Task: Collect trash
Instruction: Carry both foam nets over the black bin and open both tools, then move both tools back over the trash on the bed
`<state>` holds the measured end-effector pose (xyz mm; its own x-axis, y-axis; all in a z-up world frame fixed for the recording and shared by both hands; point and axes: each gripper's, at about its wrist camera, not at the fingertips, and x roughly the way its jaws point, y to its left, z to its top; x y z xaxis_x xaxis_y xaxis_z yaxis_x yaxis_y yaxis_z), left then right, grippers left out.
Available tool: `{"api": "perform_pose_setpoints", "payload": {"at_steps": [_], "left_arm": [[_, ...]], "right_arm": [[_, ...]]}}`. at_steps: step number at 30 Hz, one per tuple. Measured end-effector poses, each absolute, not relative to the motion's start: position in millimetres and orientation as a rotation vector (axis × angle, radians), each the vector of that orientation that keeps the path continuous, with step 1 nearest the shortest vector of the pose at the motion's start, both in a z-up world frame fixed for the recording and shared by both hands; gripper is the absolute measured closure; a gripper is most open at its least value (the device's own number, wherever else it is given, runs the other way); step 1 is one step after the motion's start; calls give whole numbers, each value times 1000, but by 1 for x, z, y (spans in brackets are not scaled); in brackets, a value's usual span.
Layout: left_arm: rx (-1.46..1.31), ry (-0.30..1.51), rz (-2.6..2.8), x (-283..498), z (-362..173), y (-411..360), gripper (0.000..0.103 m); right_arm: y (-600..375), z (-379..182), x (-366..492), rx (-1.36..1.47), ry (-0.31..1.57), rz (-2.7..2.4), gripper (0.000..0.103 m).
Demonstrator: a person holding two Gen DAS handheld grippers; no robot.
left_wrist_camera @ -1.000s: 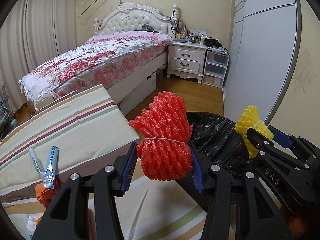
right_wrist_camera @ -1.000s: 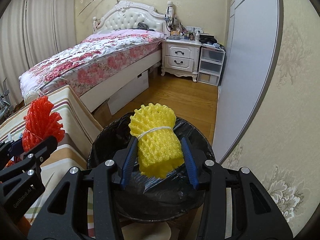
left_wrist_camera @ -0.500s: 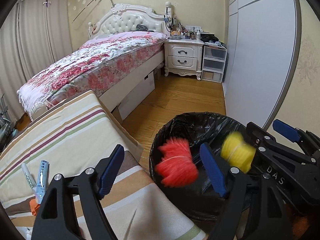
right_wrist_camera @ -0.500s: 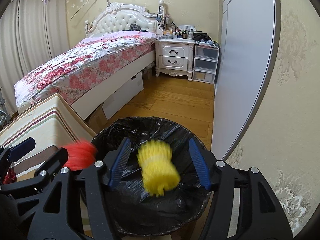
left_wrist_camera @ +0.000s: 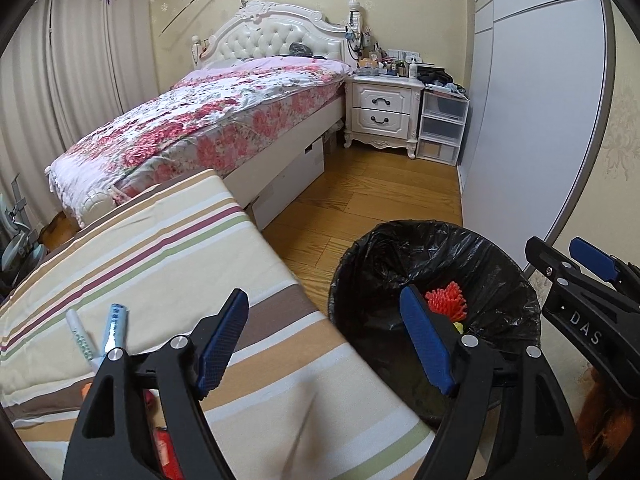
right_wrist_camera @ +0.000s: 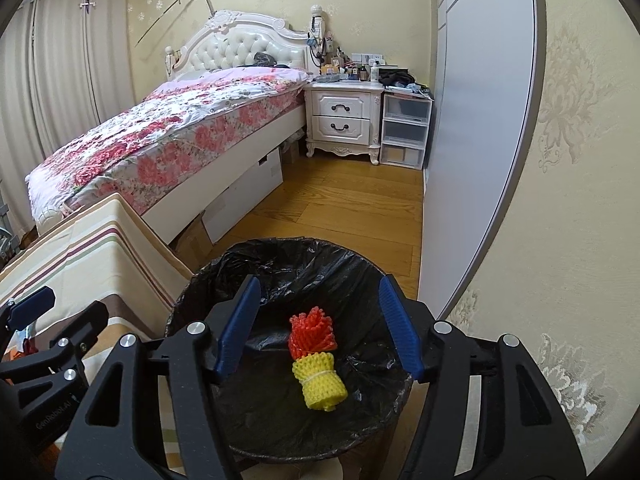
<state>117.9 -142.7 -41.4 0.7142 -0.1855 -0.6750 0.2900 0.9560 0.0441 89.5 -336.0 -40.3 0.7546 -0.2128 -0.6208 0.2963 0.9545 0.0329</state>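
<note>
Right wrist: foam bundles [right_wrist_camera: 316,360] inside bin [right_wrist_camera: 280,256]

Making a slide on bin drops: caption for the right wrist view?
Open right gripper above the black-lined bin, red foam net and yellow foam net inside.

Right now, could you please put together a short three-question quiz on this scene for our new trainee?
1. True or false: the red foam net and the yellow foam net both lie inside the black-lined bin.
2. What is between the pads of the right gripper?
A. the yellow net, clamped
B. nothing; the pads stand apart above the bin
C. a marker
3. Fill in: the two pens near the left gripper lie on the ______ cloth.

Key: 1 true; 2 B; 3 striped.
</note>
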Motion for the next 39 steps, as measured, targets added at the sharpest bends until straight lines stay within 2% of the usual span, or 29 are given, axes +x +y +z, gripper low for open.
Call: {"api": "perform_pose_setpoints", "payload": {"at_steps": [23, 39], "left_arm": [[71, 709, -21, 16, -12, 17, 27], [4, 726, 142, -40, -28, 94, 27]], "right_arm": [[-255, -21, -20, 71, 639, -105, 41], [-158, -18, -69, -43, 629, 140, 41]]}}
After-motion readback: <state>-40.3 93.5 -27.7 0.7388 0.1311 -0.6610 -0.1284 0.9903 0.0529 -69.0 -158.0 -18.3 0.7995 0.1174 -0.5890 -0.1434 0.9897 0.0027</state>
